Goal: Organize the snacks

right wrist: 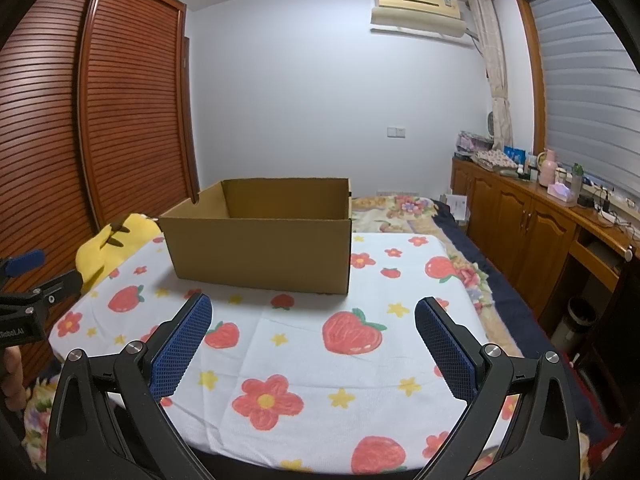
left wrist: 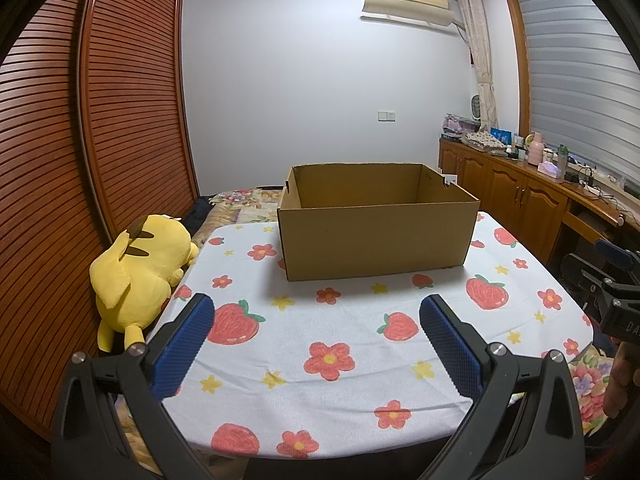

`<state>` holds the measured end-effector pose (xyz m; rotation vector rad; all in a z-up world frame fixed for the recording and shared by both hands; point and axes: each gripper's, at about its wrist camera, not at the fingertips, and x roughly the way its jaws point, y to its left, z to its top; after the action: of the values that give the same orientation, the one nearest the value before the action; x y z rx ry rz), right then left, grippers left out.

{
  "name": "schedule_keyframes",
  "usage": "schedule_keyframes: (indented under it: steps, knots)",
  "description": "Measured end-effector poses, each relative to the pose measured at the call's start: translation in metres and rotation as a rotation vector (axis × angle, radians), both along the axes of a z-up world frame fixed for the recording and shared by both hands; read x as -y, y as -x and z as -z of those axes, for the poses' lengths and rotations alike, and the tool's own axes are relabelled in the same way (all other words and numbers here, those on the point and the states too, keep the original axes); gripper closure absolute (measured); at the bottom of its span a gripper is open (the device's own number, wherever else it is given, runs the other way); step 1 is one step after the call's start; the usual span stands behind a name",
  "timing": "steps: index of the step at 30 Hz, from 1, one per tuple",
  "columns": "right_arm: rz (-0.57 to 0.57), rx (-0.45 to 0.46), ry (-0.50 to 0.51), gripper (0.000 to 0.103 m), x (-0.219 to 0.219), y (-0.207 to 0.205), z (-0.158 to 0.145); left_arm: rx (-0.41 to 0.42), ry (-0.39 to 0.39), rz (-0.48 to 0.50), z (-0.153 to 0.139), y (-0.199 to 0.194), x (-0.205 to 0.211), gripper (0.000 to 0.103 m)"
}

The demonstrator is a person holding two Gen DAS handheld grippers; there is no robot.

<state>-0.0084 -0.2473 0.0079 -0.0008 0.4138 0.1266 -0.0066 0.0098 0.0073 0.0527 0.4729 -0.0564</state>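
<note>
An open brown cardboard box (left wrist: 376, 236) stands on a table with a white strawberry-and-flower cloth (left wrist: 320, 360). It also shows in the right wrist view (right wrist: 260, 252), on the cloth (right wrist: 320, 360). What lies on its floor is hidden by its front wall. No snacks are in view. My left gripper (left wrist: 316, 312) is open and empty above the table's near part, short of the box. My right gripper (right wrist: 314, 312) is open and empty too, short of the box. The right gripper's body shows at the right edge of the left wrist view (left wrist: 616, 292).
A yellow plush toy (left wrist: 140, 272) lies off the table's left edge, beside a slatted wooden wardrobe (left wrist: 80, 140). A bed with floral bedding (right wrist: 404, 208) lies behind and right. A wooden sideboard (right wrist: 528, 216) with bottles stands along the right wall.
</note>
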Motion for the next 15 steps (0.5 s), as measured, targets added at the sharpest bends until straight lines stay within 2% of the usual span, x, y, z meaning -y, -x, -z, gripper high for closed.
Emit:
schedule_keyframes:
  steps: [15]
  knots:
    - [0.002,0.003,0.001,0.000,-0.0005,0.0010,0.0003,0.006,-0.003,-0.002,-0.0031,0.0016,0.0029,0.000]
